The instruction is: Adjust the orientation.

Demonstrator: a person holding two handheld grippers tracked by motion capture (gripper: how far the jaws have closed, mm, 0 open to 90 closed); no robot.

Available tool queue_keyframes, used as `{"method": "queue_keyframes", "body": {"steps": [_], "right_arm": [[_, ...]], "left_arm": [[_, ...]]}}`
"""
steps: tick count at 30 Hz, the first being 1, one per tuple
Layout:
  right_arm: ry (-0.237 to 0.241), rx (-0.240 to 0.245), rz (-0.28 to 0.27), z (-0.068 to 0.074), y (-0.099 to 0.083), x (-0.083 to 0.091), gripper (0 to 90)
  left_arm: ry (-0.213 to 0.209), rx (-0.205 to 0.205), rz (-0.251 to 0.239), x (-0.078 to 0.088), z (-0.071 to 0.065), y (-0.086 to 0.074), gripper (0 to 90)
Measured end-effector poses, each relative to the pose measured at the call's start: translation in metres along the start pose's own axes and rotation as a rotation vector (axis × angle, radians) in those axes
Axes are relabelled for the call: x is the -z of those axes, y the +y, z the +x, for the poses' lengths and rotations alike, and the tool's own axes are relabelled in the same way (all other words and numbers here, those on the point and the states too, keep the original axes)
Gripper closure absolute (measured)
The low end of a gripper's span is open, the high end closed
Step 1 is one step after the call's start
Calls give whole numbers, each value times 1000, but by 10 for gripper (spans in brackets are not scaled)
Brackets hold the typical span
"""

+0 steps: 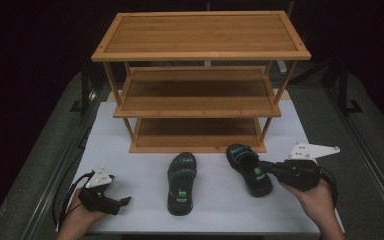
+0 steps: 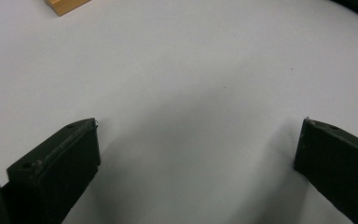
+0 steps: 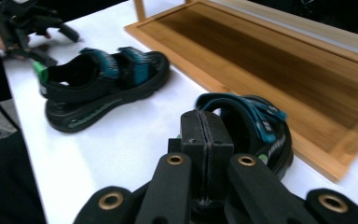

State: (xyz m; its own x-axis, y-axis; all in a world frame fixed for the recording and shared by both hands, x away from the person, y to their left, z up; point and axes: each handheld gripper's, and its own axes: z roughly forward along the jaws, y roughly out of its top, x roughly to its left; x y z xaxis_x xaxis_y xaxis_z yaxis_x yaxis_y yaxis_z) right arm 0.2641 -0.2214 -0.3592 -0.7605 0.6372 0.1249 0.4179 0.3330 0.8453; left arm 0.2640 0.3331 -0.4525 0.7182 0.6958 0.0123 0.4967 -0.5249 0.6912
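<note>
Black sandals: right sandal [image 1: 249, 168] at five o'clock of rack [image 1: 200, 80], left sandal [image 1: 181, 182] beside it
Right gripper [image 3: 206, 133]: fingers clenched at heel, seemingly pinching heel strap for lifting
Left gripper [image 2: 198, 154]: fingers released, idle above surface [image 2: 191, 70]

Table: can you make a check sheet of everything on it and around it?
Surface: white table top, clean.
Job's things: two black sandals, left sandal and right sandal, lying in front of a wooden rack with bare shelves.
Clutter: nothing seen.
Grippers: left gripper over bare table, jaws open; right gripper at the right sandal's heel, jaws shut; whether they pinch its strap is unclear.
Cables: a black cable trails from the left gripper.
Surroundings: dark room, grey floor.
</note>
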Motion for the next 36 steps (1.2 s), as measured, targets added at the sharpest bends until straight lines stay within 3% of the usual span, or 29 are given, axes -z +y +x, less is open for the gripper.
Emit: {"method": "queue_keyframes", "body": {"steps": [8,12,14,16,20,25,28,36], "right_arm": [[99,28,31,26,-3,-21,888],[116,33,30,29,-7,-28,874],[105,37,21,28,-6,-25,819],[109,27,-5,25,-3,-21,754],[81,14,-17,11,5,-20,709],[51,-10,-4,-13,10,-33,615],[66,-29,6,-24,10,-45,576],[87,-25,73,-28,4,-71,589]], "left_arm": [[0,0,0,0,0,0,0],[-1,-2,2,0,0,0,0],[-1,0,1,0,0,0,0],[0,0,0,0,0,0,0],[0,0,0,0,0,0,0],[-1,0,0,0,0,0,0],[-1,1,0,0,0,0,0],[-3,0,3,0,0,0,0]]}}
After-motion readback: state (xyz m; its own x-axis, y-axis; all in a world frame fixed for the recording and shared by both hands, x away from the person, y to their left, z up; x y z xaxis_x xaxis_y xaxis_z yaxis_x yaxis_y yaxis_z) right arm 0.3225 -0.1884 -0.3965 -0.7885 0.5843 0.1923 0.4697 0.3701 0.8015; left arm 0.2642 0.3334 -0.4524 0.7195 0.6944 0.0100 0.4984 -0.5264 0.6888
